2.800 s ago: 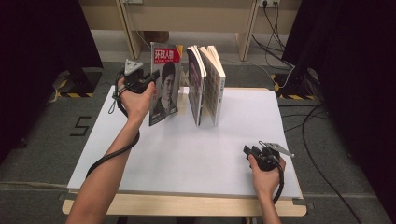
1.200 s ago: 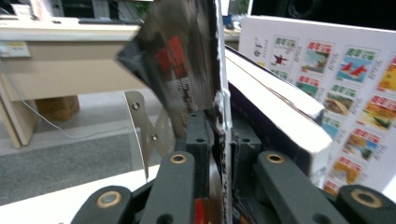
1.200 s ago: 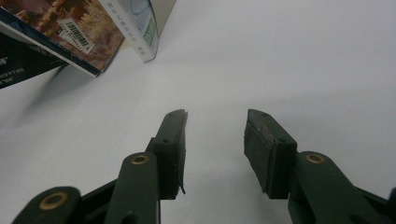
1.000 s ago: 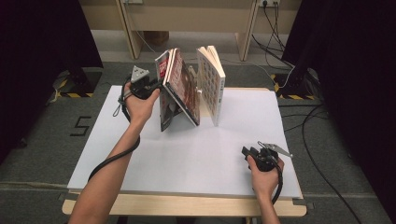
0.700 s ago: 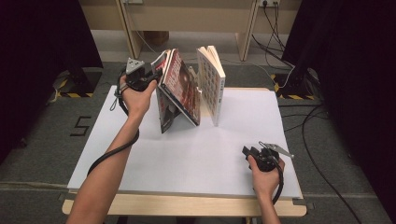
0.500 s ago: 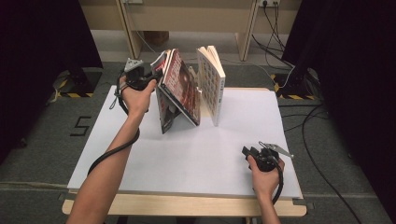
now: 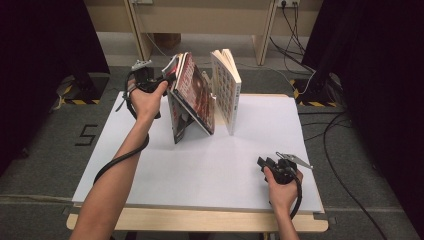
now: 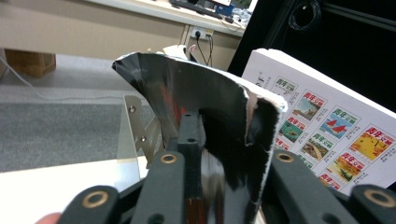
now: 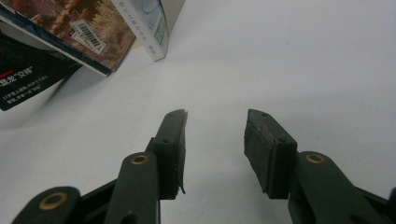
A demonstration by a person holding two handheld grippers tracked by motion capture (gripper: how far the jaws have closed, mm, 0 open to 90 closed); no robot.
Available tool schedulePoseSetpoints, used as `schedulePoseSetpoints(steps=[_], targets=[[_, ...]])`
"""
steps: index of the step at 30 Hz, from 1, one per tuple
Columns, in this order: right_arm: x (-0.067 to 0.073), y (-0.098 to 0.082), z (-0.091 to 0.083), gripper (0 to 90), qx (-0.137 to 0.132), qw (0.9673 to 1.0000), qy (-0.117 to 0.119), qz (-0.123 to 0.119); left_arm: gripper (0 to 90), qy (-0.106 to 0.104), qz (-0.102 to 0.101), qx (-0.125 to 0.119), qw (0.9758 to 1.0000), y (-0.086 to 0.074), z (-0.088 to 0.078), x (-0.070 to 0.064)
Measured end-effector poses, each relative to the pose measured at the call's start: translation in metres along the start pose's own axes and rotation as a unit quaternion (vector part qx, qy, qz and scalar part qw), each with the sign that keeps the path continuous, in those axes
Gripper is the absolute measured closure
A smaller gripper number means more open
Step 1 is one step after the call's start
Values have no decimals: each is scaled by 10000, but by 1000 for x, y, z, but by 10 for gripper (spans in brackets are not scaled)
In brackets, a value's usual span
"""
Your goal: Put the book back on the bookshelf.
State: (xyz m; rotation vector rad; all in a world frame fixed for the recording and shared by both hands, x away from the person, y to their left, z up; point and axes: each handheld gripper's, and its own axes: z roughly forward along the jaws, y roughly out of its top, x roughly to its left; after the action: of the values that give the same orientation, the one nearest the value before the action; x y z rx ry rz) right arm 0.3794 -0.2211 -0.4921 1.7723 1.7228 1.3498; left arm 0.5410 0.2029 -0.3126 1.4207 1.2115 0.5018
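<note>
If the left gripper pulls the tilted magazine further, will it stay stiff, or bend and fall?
It will probably bend: in the left gripper view the magazine already curls above the left gripper. It seems light and thin. On the table it leans steeply away from the upright book, so it may tip or slide flat.

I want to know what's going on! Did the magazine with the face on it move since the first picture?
Yes. The magazine clamped in the left gripper stood upright by the books; now its top leans left, away from the white book, which stays upright.
</note>
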Motion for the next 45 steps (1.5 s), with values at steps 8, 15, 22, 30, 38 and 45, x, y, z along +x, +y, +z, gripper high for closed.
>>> schedulePoseSetpoints(steps=[8, 15, 22, 30, 38, 45], targets=[[1, -2, 2, 589, 41, 9999, 32, -105, 858, 220, 262, 30, 9994, -1, -4, 0], [1, -2, 1, 589, 13, 9999, -24, -108, 867, 333, 900, -656, 9932, -9, -8, -12], [2, -2, 1, 589, 29, 10000, 10, -39, 867, 483, 802, -1089, 9896, -19, -4, -4], [2, -3, 2, 589, 70, 9999, 4, -90, 855, 357, 687, -1072, 9912, -32, 0, 8], [3, -3, 3, 589, 100, 9999, 15, -79, 731, 479, 754, -791, 9929, -26, -5, 11], [4, -4, 3, 589, 102, 9999, 17, -23, 575, 531, 575, -680, 9946, -25, -12, 11]])
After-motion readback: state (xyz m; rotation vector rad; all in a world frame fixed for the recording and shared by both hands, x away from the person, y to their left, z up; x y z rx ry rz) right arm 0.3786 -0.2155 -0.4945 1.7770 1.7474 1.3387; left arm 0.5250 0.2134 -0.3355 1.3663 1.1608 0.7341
